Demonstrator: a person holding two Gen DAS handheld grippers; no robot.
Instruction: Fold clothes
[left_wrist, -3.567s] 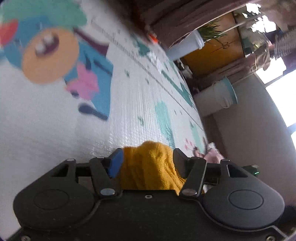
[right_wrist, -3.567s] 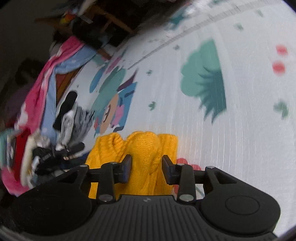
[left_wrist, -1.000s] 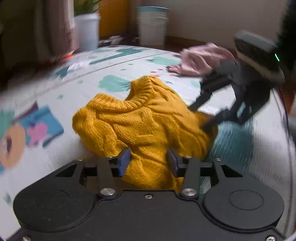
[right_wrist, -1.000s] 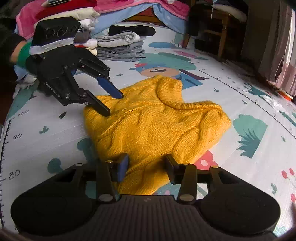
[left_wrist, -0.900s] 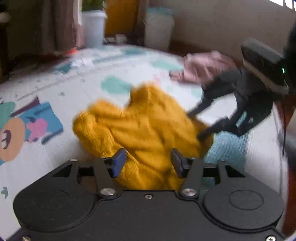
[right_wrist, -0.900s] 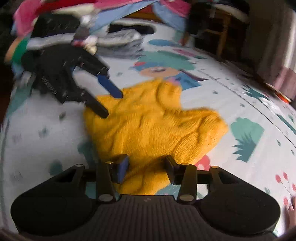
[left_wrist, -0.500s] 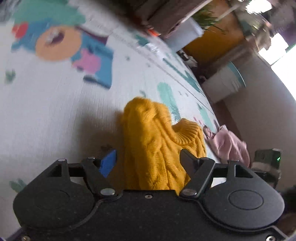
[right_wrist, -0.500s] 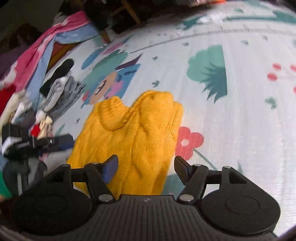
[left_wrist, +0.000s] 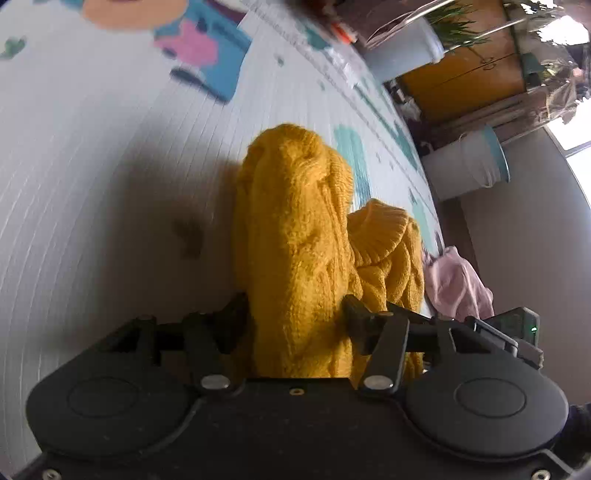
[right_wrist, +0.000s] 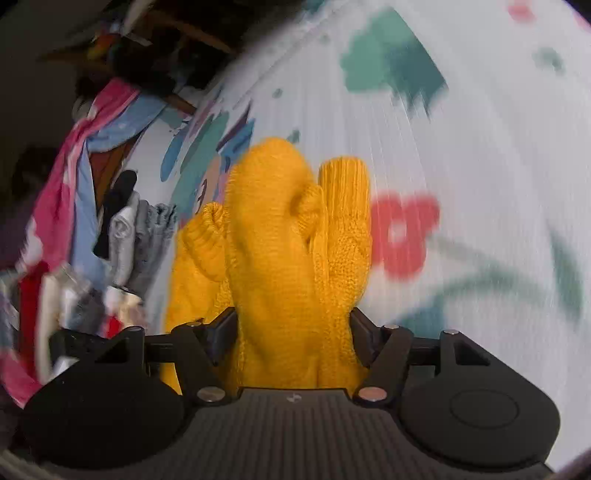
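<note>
Printed foam play mat (left_wrist: 92, 155), white with cartoon figures, fills both views; a red flower print (right_wrist: 400, 236) sits at centre right of the right wrist frame.

Item one: yellow cable-knit sweater (left_wrist: 295, 251), bunched and lifted off the mat, centre of both frames. Ribbed collar (left_wrist: 384, 229) visible right of centre in the left view.

Item two: left gripper (left_wrist: 295, 314), fingers pinching a thick fold of the sweater between them.

Item three: right gripper (right_wrist: 291, 328), fingers likewise clamped on a bundle of the same knit (right_wrist: 280, 240).

Item four: stack of folded clothes (right_wrist: 125, 240), left edge of the right view, beneath a pink and blue blanket (right_wrist: 74, 155).

Item five: pink garment (left_wrist: 458, 284), lower right of the left view, on the mat. White bucket (left_wrist: 472, 162) and orange cabinet (left_wrist: 465, 81) in the upper right.

Step in hand, as I judge it: I carry the sweater with both grippers, mid-fold or in transfer. Next I need to lower it flat onto the mat or toward the stack, keeping both pinches level so the fold does not slump.
</note>
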